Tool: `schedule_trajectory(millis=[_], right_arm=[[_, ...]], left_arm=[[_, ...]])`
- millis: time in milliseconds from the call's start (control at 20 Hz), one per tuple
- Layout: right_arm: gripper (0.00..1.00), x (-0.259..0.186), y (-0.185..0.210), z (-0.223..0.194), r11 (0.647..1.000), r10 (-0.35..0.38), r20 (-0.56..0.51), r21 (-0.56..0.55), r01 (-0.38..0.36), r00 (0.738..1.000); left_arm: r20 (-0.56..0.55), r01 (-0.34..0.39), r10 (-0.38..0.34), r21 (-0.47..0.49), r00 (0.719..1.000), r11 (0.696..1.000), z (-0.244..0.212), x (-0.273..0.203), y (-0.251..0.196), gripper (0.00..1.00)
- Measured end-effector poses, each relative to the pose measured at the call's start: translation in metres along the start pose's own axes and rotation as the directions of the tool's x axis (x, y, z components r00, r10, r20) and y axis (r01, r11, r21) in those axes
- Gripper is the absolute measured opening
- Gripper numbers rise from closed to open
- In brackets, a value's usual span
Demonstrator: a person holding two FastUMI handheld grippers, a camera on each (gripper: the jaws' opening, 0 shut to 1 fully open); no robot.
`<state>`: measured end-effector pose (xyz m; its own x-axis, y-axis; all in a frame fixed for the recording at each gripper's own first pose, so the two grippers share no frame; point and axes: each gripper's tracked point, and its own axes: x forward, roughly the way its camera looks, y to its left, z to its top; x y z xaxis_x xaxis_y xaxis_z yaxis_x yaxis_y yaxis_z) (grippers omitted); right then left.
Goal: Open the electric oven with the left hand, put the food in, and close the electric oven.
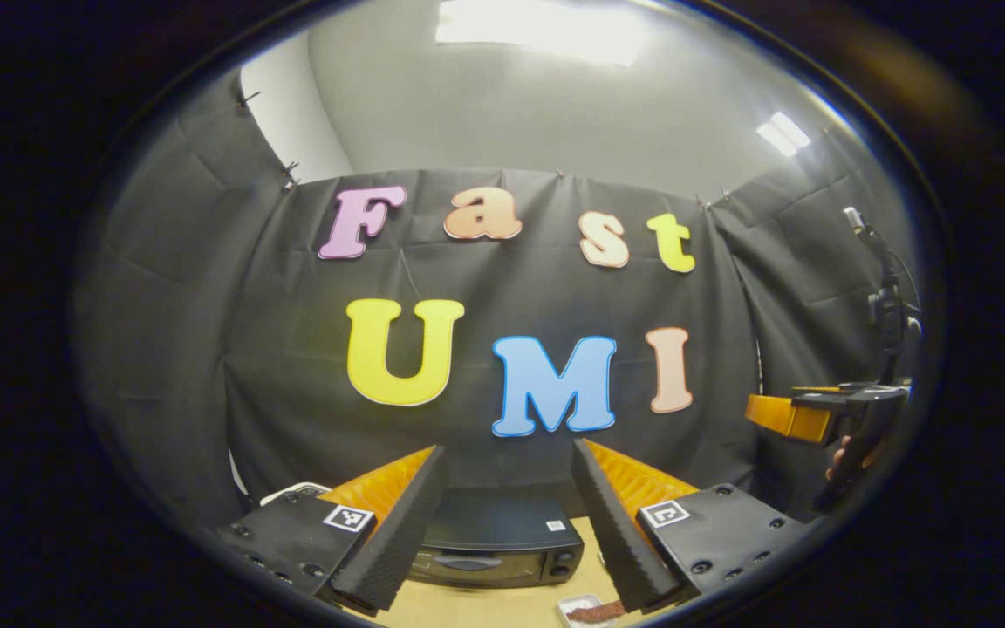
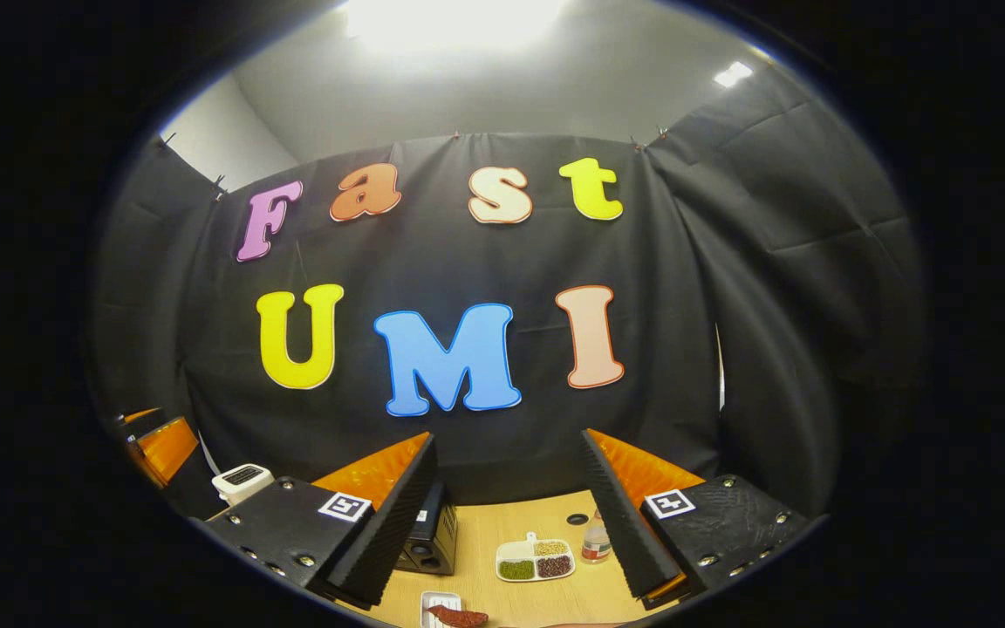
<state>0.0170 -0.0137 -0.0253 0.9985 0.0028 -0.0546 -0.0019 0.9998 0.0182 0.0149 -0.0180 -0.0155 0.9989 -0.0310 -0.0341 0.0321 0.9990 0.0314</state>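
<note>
The left gripper (image 1: 509, 515) is hovering high above the worktop (image 1: 502, 602), tilted up toward the booth wall, its fingers (image 1: 398, 523) standing wide apart with nothing between them; the electric oven (image 1: 494, 545) is sitting on the worktop below and beyond those fingers, its door shut; a small white tray with the reddish food (image 1: 594, 610) is lying just in front of the oven, toward the right finger; at the right edge of the left gripper view the right gripper (image 1: 795, 417) is being held up in the air by a hand (image 1: 851, 458) wrapped around its handle; in the right gripper view the right gripper (image 2: 509, 510) is likewise pointing forward and upward, fingers (image 2: 616, 515) spread open and empty; a divided dish (image 2: 536, 558) and a small bottle (image 2: 594, 541) are resting on the worktop (image 2: 511, 523) between them, with the food (image 2: 457, 616) near the bottom edge and the oven (image 2: 428, 536) partly hidden behind the left finger
</note>
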Motion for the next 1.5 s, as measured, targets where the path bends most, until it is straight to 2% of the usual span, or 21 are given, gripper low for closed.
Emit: schedule_trajectory(millis=[150, 200, 300, 350, 500, 600, 700, 850, 1000, 1200, 1250, 1450, 1500], right_arm=[[0.98, -0.005, -0.004, -0.008, 1.0, 0.004, -0.007, -0.017, -0.004, 1.0], [0.98, -0.007, -0.005, -0.011, 1.0, 0.005, -0.011, -0.017, -0.005, 1.0], [0.98, -0.011, -0.009, -0.016, 1.0, -0.001, -0.017, -0.017, 0.001, 1.0], [0.98, -0.011, -0.011, -0.018, 1.0, -0.005, -0.019, -0.018, 0.005, 1.0], [0.98, -0.011, -0.016, -0.024, 1.0, -0.011, -0.026, -0.02, 0.01, 1.0], [0.98, -0.009, -0.02, -0.03, 1.0, -0.018, -0.038, -0.022, 0.017, 0.999], [0.98, -0.006, -0.022, -0.039, 1.0, -0.02, -0.058, -0.023, 0.019, 0.998], [0.98, 0.0, -0.027, -0.051, 1.0, -0.024, -0.091, -0.021, 0.023, 0.996], [0.98, 0.008, -0.03, -0.065, 1.0, -0.026, -0.137, -0.016, 0.024, 0.99], [0.98, 0.012, -0.038, -0.071, 0.999, -0.047, -0.154, -0.025, 0.044, 0.987], [0.98, 0.013, -0.04, -0.073, 0.998, -0.054, -0.157, -0.029, 0.05, 0.986], [0.98, 0.017, -0.042, -0.076, 0.997, -0.072, -0.17, -0.044, 0.066, 0.983], [0.98, 0.017, -0.042, -0.075, 0.997, -0.074, -0.171, -0.049, 0.066, 0.983]], left_arm=[[-0.014, 0.012, -0.012, -0.012, 1.0, 1.0, -0.01, 0.006, -0.005, 0.95], [-0.021, 0.019, -0.019, -0.014, 1.0, 1.0, -0.013, 0.009, -0.006, 0.99], [-0.034, 0.04, -0.041, -0.035, 0.999, 0.999, -0.026, 0.015, -0.009, 0.99], [-0.06, 0.054, -0.057, -0.055, 0.997, 0.997, -0.041, 0.02, -0.011, 0.92], [-0.15, 0.042, -0.047, -0.033, 0.988, 0.999, -0.089, 0.031, 0.003, 0.99], [-0.192, 0.039, -0.041, -0.01, 0.981, 0.999, -0.112, 0.043, 0.01, 0.95], [-0.238, 0.039, -0.044, -0.024, 0.97, 0.999, -0.14, 0.057, 0.011, 0.97], [-0.358, 0.025, -0.059, -0.099, 0.932, 0.995, -0.197, 0.078, 0.013, 0.97], [-0.434, 0.029, -0.055, -0.066, 0.899, 0.997, -0.244, 0.097, 0.024, 0.99], [-0.525, -0.024, -0.017, -0.072, 0.851, 0.997, -0.3, 0.124, 0.048, 0.99], [-0.54, -0.026, -0.012, -0.064, 0.842, 0.998, -0.312, 0.13, 0.053, 0.96], [-0.599, -0.034, -0.002, -0.049, 0.801, 0.998, -0.349, 0.146, 0.061, 0.93], [-0.605, -0.024, -0.005, -0.04, 0.796, 0.999, -0.354, 0.147, 0.061, 0.96]])
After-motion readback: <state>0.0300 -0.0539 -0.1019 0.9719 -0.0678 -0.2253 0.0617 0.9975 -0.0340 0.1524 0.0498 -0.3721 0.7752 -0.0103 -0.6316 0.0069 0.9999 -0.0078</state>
